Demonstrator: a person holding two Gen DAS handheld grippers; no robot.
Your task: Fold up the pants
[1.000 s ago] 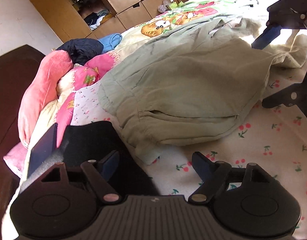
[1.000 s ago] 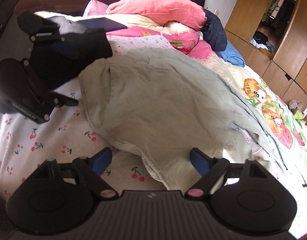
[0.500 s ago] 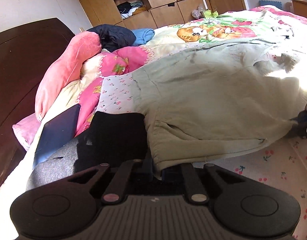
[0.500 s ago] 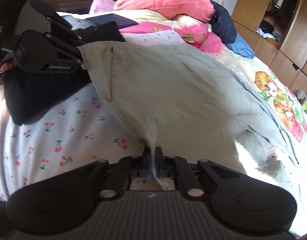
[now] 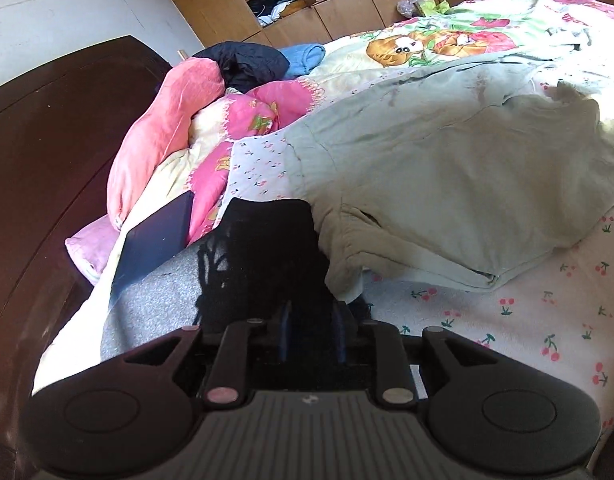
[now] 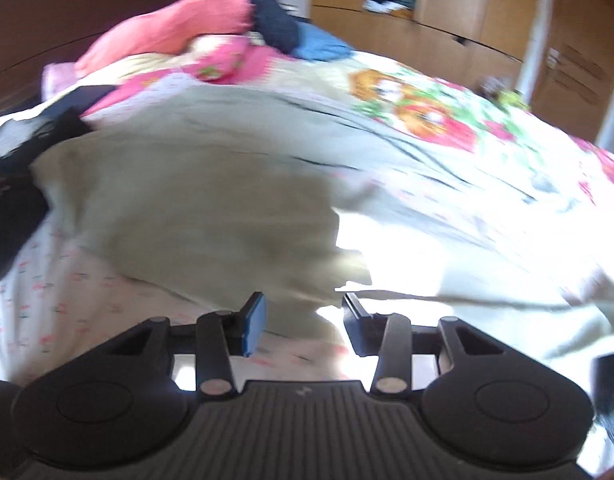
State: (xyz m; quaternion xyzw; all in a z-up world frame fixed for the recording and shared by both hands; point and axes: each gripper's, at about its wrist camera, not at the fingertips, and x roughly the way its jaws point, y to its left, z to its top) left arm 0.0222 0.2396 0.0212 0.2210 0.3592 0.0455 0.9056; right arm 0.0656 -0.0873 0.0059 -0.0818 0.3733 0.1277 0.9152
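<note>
**Opening both claws over the sage-green pants**

Looking down the left wrist view: the left gripper point(image 5: 311, 330) sits narrow, jaws opening, nothing visibly pinched. The pants point(image 5: 447, 184) lie ahead and to its right on the cherry-print sheet point(image 5: 527, 320), waistband corner nearest, legs running away up the bed. A black garment point(image 5: 263, 256) sits straight in front.

Right wrist view, blurred: the right gripper point(image 6: 303, 320) is parting too, a pants edge between the pads but apparently not pressed. Cloth stretches ahead and leftward, so either hand reaches its own end.
</note>
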